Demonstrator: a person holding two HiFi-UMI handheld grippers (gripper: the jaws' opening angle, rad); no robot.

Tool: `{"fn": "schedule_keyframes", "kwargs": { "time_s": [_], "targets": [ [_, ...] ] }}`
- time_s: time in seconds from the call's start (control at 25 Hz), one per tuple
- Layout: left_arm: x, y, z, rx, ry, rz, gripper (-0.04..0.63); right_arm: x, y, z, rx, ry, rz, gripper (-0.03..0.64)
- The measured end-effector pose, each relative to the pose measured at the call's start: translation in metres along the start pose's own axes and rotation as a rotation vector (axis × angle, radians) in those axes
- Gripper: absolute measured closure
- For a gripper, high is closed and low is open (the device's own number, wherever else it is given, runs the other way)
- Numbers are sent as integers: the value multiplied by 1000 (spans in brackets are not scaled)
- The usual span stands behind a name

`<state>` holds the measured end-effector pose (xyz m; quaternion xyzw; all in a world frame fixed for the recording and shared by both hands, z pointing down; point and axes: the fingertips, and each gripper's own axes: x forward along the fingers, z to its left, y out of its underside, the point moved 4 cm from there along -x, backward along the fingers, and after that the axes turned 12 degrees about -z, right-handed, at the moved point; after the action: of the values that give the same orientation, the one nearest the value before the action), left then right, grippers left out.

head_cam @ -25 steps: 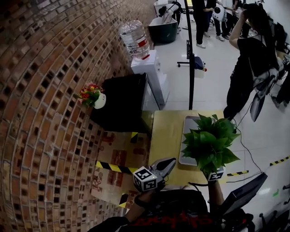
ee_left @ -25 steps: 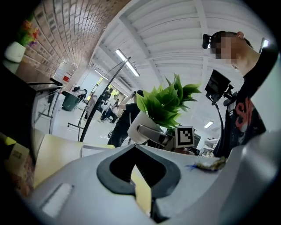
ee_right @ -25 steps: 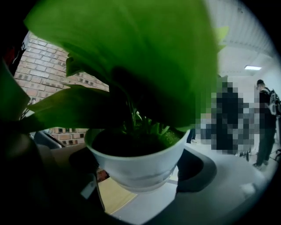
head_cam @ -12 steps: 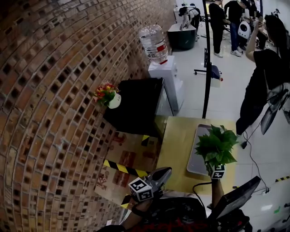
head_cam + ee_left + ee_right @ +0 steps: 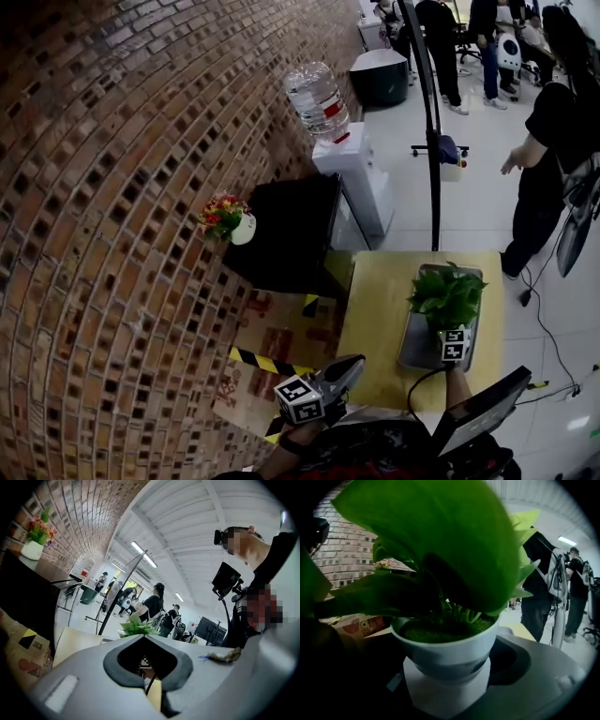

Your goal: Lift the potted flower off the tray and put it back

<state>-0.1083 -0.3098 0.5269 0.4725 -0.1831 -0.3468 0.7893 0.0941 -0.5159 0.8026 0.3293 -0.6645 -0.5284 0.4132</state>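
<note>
The right tool (image 5: 453,336) is clenched on the potted flower (image 5: 447,295), its jaws set wide against either side of the white pot (image 5: 446,654), whose broad green leaves fill most of the right gripper view. From the head view the plant sits over the grey tray (image 5: 411,349), which lies along the right side of the yellow table (image 5: 380,309), reaching from near its far edge towards its near edge. The leaves hide the pot's base, so whether it rests on the tray or hangs just above it cannot be told. The left tool (image 5: 339,371) is held off the table, just outside its near left corner, its jaws closed together with nothing between them. Beyond the table's far left corner a black cabinet (image 5: 291,225) stands against the brick wall (image 5: 112,187), carrying a small white vase (image 5: 228,218) of red and yellow flowers.
</note>
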Motion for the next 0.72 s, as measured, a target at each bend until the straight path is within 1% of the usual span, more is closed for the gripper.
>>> {"fn": "schedule_keyframes", "kwargs": {
  "time_s": [0.08,0.12,0.32,0.48,0.56,0.6,0.72],
  "targets": [
    [6,3,1,5,10,19,595,6,20,-3,30,0,53,97],
    [8,6,2,6,15,25,595,7,24,-4,36,1,63,98],
    [25,3,6,-17,17,35,595,14,25,-8,-1,-9,82,97],
    [39,0,2,-21,57,28,595,11,23,-7,-2,-37,135,91],
    [46,-3,-4,-26,81,14,595,1,21,-5,46,-45,141,87],
    [48,-4,-6,-28,91,10,595,-9,18,-4,91,-29,123,87],
    [53,0,-13,-17,107,28,595,-55,10,-1,250,66,46,93]
  ]
}}
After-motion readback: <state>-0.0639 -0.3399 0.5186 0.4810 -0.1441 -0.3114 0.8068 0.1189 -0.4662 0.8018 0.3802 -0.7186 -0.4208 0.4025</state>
